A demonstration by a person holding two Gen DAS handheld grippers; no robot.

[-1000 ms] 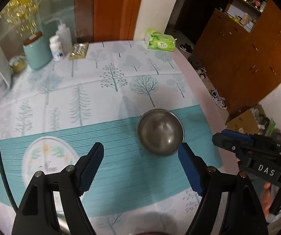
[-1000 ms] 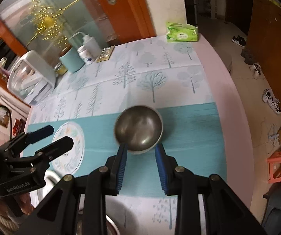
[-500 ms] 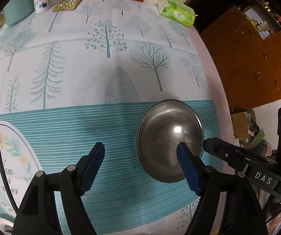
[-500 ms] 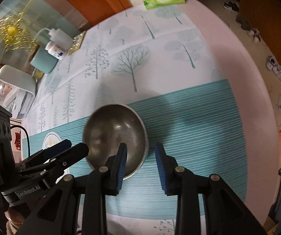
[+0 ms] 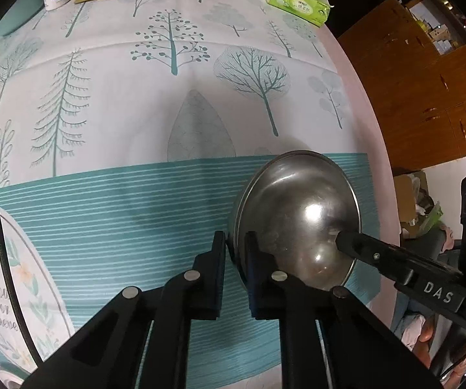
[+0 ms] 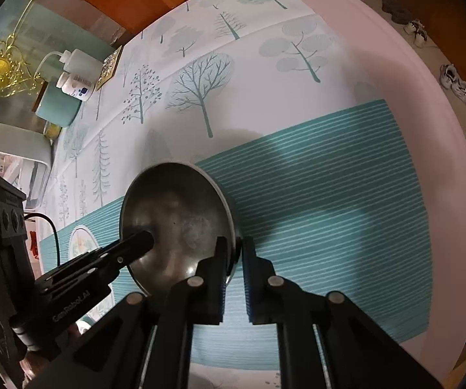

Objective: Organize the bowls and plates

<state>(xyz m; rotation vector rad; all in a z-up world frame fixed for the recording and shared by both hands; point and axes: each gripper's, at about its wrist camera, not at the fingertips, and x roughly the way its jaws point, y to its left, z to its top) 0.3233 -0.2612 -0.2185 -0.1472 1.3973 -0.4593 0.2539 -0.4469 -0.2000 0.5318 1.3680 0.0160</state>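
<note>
On the counter [image 5: 109, 220], both my grippers — left [image 5: 235, 243], right [image 6: 235, 246] — clamp opposite rims of the bowl [image 5: 297, 214]; next, a level two-handed lift.

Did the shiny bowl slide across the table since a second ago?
No. The steel bowl sits on the same far edge of the teal striped band, just below the bare tree print. It only looks bigger because both grippers came down and closed on its rim.
</note>
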